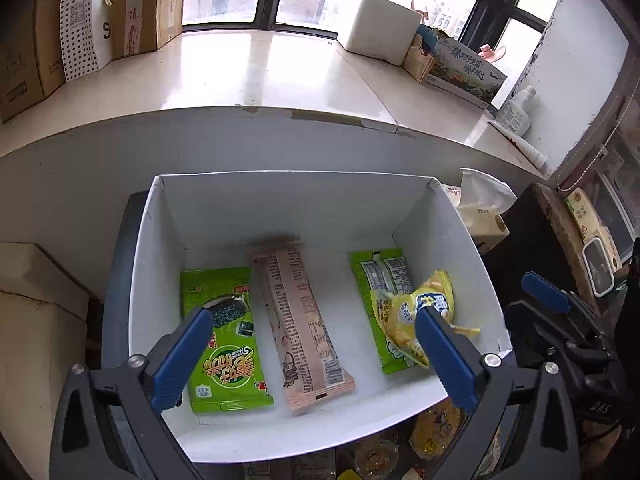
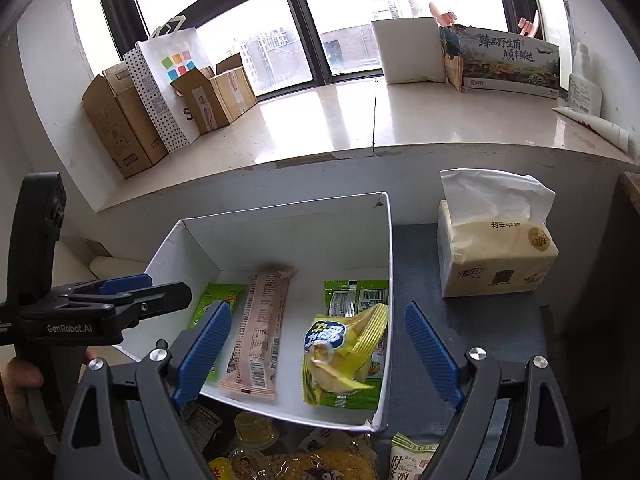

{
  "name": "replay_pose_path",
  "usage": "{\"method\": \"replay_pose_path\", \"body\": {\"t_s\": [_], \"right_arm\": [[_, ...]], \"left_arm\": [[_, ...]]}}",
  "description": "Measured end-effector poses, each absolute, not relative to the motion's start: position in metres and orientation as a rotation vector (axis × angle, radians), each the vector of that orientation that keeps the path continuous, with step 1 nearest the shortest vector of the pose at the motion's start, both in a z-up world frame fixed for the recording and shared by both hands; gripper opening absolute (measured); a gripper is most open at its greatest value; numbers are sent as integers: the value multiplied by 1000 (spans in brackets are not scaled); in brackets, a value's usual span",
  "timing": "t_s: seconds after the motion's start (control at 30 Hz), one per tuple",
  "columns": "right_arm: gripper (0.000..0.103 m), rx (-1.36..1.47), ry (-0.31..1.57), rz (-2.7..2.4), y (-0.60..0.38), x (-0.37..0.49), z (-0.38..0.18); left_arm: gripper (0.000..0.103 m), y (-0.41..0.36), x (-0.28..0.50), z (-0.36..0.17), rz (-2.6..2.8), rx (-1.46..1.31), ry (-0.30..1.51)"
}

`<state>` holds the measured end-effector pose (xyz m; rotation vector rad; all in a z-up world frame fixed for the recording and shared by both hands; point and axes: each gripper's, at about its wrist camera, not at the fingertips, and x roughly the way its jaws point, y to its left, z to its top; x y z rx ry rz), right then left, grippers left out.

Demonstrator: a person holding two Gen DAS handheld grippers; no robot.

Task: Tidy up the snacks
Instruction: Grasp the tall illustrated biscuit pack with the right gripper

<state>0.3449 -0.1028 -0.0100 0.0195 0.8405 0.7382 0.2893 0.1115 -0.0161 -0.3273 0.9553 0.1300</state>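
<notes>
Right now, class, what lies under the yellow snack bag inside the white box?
The yellow snack bag rests on a green packet at the right of the white box. The packet's barcode end shows; its middle is covered, so nothing more can be told there.

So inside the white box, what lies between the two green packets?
The long pink wrapper lies between the green seaweed packet and the green packet under the yellow bag; both wrist views show it.
</notes>
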Motion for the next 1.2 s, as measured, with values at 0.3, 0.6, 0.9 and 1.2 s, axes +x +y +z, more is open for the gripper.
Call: {"method": "replay_pose_path", "body": {"t_s": [0.3,0.6,0.9,1.2], "right_arm": [[103,88,754,747,-196,284,5],[103,59,914,570,-251,227,-75],[103,-11,987,519,-226,209,-122],[71,-103,1041,455,-199,229,-137]], "left_arm": [[103,91,214,18,44,-277,825],[103,72,122,6,-26,-339,751],[103,40,72,-45,0,-211,796],[103,35,55,-51,-45,-235,803]]}}
